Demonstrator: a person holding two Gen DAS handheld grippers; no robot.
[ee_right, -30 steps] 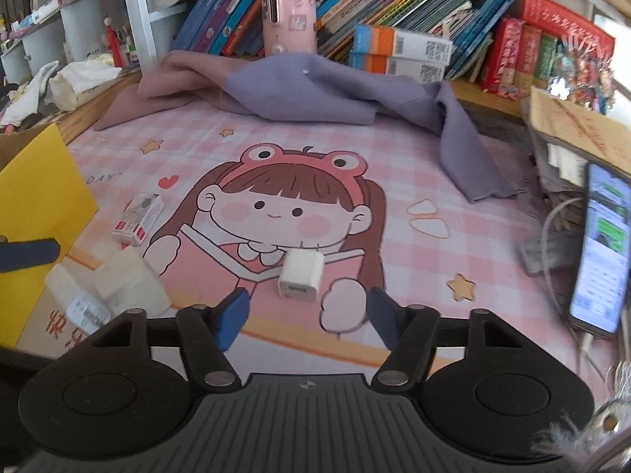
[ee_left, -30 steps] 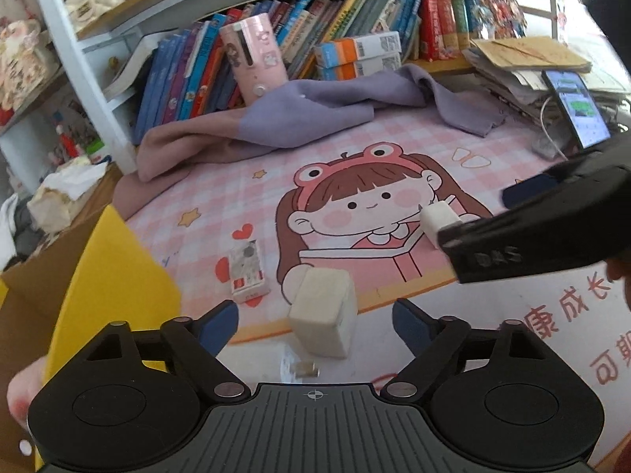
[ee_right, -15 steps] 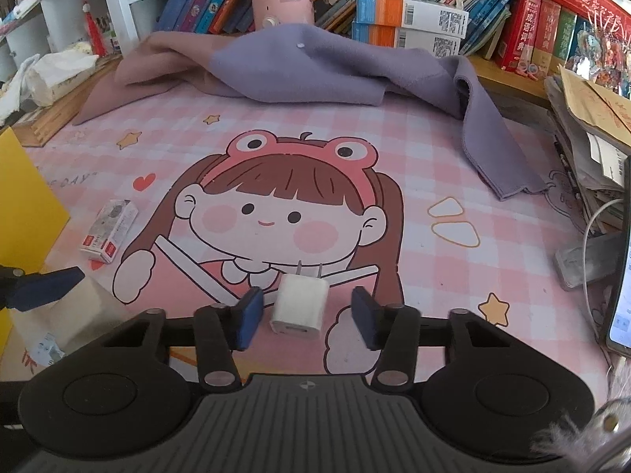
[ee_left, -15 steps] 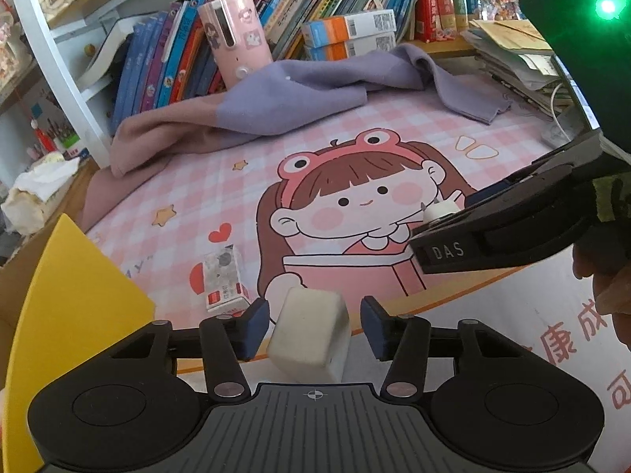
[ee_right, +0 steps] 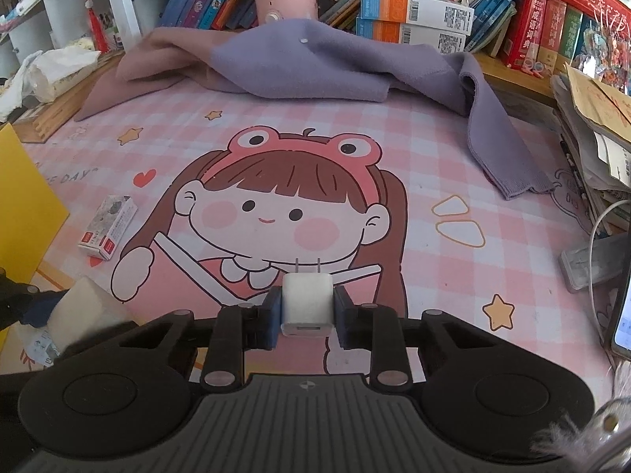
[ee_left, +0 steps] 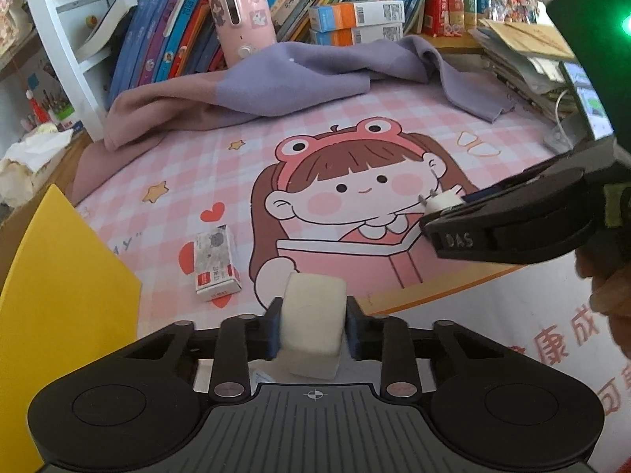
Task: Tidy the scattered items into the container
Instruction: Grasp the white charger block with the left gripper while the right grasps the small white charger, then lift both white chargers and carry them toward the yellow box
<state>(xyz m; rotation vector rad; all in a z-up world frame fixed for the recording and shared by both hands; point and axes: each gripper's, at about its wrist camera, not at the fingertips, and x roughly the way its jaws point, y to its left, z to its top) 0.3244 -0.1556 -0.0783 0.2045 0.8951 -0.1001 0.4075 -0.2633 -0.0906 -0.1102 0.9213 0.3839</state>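
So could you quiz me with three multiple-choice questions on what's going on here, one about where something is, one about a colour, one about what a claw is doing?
1. Where does the small printed box lie?
A. on the pink mat
B. on the bookshelf
C. in a gripper

2. What colour is the big flat panel at the left edge?
A. green
B. yellow
C. white

3. What is the right gripper doing?
A. hanging open
B. clamping a book
C. clamping a white plug adapter

Answers: 1 A, it lies flat on the pink mat, untouched. 2 B, it is plain yellow. 3 C, its blue pads squeeze the white plug adapter, prongs forward; the left gripper likewise grips a cream block.
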